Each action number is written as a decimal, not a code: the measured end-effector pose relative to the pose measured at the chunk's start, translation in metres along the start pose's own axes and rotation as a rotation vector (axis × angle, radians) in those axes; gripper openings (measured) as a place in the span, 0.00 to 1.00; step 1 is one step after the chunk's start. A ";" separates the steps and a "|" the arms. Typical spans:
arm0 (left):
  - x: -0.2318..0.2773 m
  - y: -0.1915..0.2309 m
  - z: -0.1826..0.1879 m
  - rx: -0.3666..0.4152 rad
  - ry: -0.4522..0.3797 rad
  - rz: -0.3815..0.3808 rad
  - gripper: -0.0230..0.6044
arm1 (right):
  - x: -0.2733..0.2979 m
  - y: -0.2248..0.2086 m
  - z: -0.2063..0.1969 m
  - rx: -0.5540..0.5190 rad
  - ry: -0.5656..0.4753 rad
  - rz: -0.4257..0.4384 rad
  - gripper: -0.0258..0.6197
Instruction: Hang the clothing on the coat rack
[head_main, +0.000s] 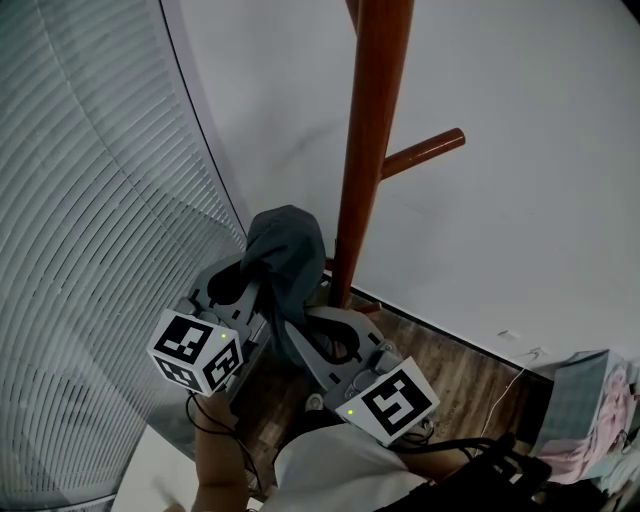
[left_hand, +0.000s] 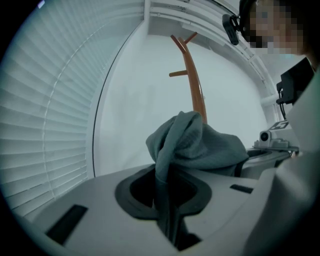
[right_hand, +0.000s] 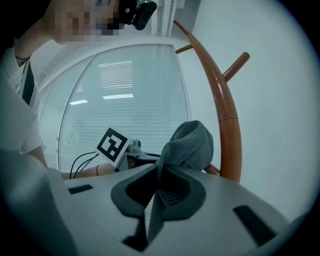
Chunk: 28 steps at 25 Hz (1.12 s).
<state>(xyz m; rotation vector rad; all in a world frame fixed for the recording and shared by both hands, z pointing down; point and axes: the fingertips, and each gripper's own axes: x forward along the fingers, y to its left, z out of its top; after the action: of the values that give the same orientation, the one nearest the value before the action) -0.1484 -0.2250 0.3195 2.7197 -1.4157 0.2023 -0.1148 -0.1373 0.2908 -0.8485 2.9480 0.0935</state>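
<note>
Between the nearly closed jaws of the left gripper (left_hand: 167, 215) and right gripper (right_hand: 150, 215), a grey garment (head_main: 285, 245) is pinched, bunched just beside the coat rack (head_main: 365, 150). It is not yet hung; next, I judge, it needs lifting onto a peg (head_main: 425, 152).

We see soft, cool, even light in all three views, with only faint shadows. Beyond the right hand-held gripper (right_hand: 159, 185), bright bars of glare sit on the white slatted window blinds (right_hand: 117, 85). Both gripper views bow outward and darken to black corners, and the near jaw bodies blur.
</note>
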 end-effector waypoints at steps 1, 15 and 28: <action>0.000 0.000 0.000 -0.005 0.000 -0.001 0.11 | 0.000 0.000 0.000 -0.001 0.004 0.001 0.09; 0.005 -0.004 -0.015 -0.032 0.040 0.001 0.11 | -0.004 -0.001 -0.019 0.001 0.094 0.025 0.09; 0.012 -0.001 -0.049 -0.063 0.053 0.002 0.11 | -0.005 -0.003 -0.056 0.117 0.181 -0.015 0.09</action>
<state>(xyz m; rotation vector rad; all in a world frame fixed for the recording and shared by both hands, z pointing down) -0.1452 -0.2285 0.3700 2.6427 -1.3867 0.2243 -0.1115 -0.1418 0.3470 -0.9079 3.0751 -0.1646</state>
